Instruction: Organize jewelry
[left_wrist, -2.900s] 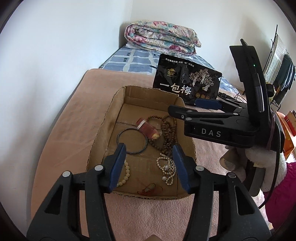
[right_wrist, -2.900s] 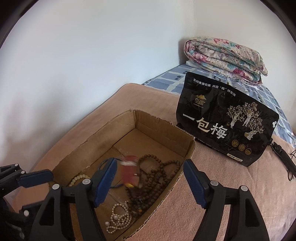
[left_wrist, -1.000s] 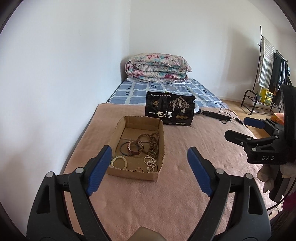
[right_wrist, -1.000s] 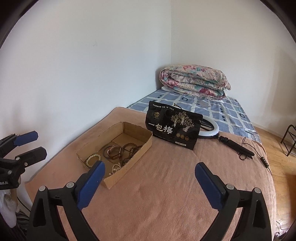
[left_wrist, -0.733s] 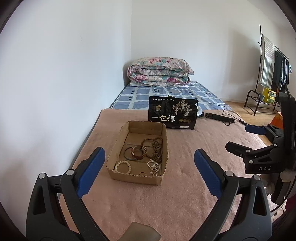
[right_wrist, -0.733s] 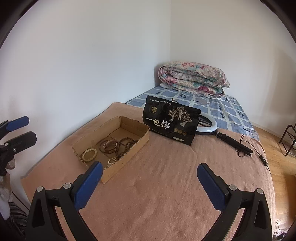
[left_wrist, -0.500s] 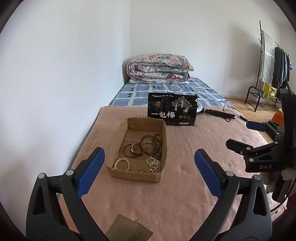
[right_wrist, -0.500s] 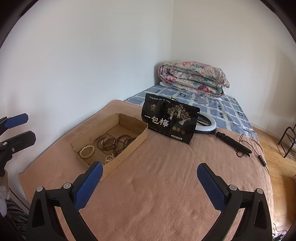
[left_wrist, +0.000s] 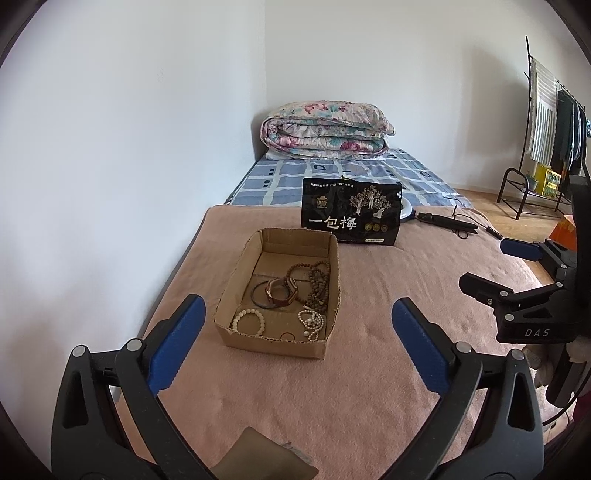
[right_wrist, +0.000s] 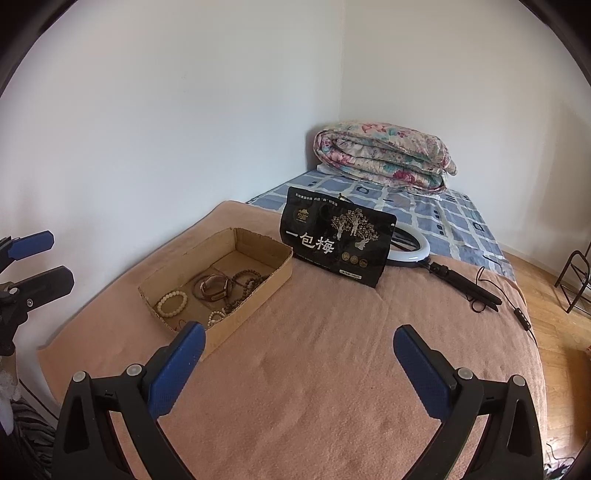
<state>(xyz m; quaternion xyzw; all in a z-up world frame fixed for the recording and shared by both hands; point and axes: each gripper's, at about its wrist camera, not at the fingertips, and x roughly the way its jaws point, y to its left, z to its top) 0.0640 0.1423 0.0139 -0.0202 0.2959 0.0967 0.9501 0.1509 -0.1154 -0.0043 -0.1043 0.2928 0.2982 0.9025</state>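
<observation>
Left wrist view showed my left gripper (left_wrist: 295, 334) with its jaws opening, nothing between the blue ribbed pads, held back from the cardboard box (left_wrist: 236, 291) on the pink blanket (left_wrist: 369, 369). That box was a shallow open tray of corrugated brown board with rough-cut edges, and all the jewelry lay inside it. A cream bead bracelet (left_wrist: 248, 320) sat in the near left corner. Toward the middle a thin dark bangle (left_wrist: 258, 293) overlapped a reddish-brown watch-like band (left_wrist: 282, 291). Along the right wall ran a long string of dark brown wooden beads (left_wrist: 317, 284), looped and heaped, and in front of it lay a small pile of whitish pearl-like beads (left_wrist: 312, 323). A small dark ring (left_wrist: 286, 336) lay against the near wall; I could not tell its material.

Behind the box stood a glossy black pouch (left_wrist: 351, 218) with white characters and pale tree drawings, upright and just apart from the far wall of the box. Past it lay a white ring light (right_wrist: 413, 251) on a black handle, then a checked blue sheet (left_wrist: 332, 173) and a folded floral quilt (left_wrist: 325, 129).

From the right wrist view my right gripper (right_wrist: 299, 363) stood wide open and empty over bare blanket, the box ahead and to its left. The blanket's nap looked short and fuzzy.
</observation>
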